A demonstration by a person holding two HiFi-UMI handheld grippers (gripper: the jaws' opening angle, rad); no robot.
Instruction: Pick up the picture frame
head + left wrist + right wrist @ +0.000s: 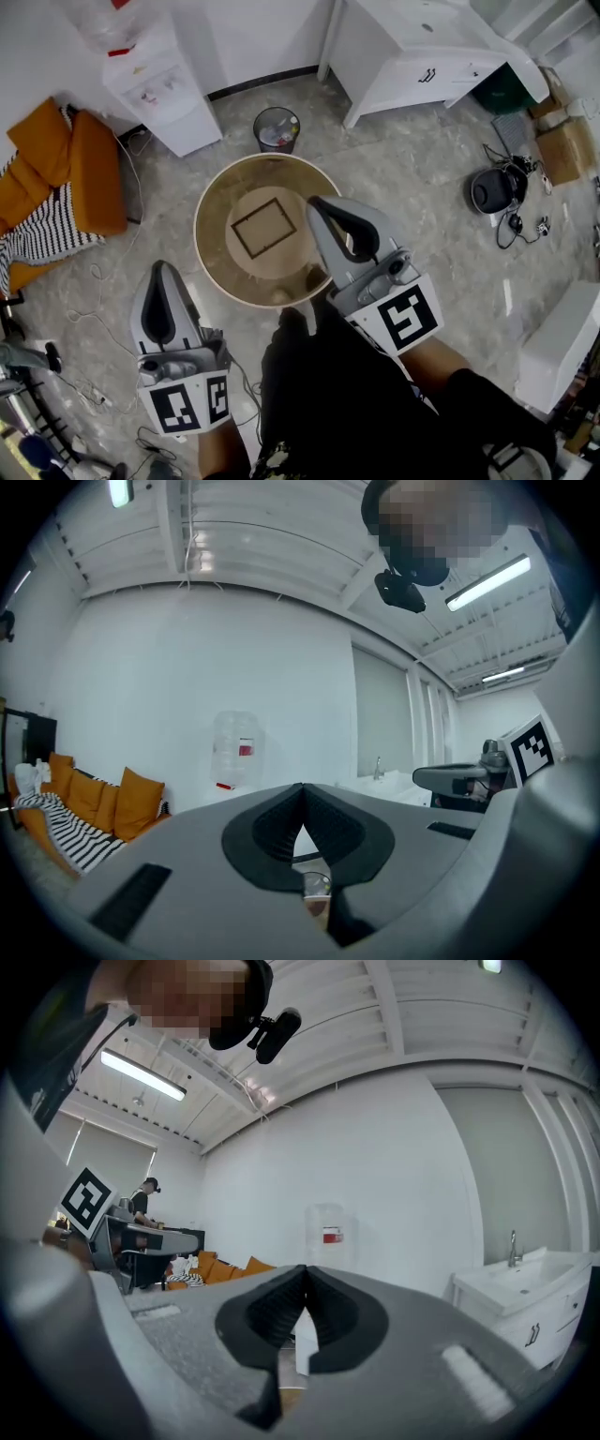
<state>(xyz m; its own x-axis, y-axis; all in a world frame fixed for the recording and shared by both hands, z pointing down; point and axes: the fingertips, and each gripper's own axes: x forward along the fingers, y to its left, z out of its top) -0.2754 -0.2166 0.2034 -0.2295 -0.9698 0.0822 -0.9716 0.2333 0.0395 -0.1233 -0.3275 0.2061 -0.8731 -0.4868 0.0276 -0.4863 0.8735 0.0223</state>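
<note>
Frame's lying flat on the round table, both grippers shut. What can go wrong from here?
1. The left gripper and right gripper are both shut and empty; unless one opens first, it will likely shove the picture frame.
2. The frame lies flat mid-table, so a jaw may not get under its edge and could slide it toward the rim of the round table.
</note>
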